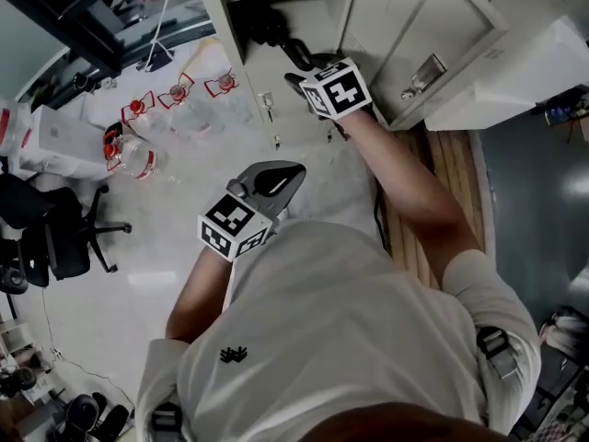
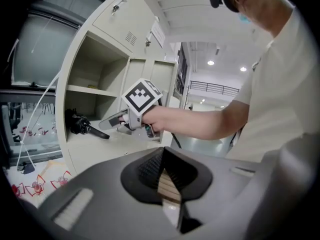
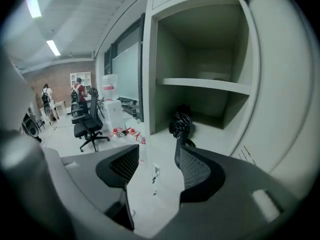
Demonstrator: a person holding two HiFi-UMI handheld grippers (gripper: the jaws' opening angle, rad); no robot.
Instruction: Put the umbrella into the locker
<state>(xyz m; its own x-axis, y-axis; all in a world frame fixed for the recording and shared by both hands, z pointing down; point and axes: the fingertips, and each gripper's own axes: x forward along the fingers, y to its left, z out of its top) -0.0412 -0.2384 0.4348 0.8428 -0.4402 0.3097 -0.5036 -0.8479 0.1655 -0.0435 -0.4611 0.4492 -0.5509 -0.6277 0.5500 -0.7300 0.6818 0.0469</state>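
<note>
"One question first: where is the umbrella (image 3: 181, 124) right now?"

"Inside the locker (image 3: 205, 85). It lies folded on the floor of the compartment under the shelf, with the dark canopy toward the back and the handle pointing out at the opening."

"Does either gripper hold it?"

"No. The right gripper (image 3: 156, 160) is at the mouth of that compartment, its jaws wide apart and nothing clamped between them. The handle's end sits close by the tip of one jaw; whether they touch I cannot tell. The left gripper (image 2: 165, 178) is held back near the person's body, jaws pressed together on nothing."

"So how much of the job is done?"

"Nearly all of it, I'd judge. The umbrella rests on the locker's floor under its own weight, and it lies wholly within the opening as far as the head view and the left gripper view show."

"What is left?"

"Drawing the right gripper clear without nudging the handle. The door (image 1: 405, 26) stands open to the right, but the task says nothing of shutting it."
</note>
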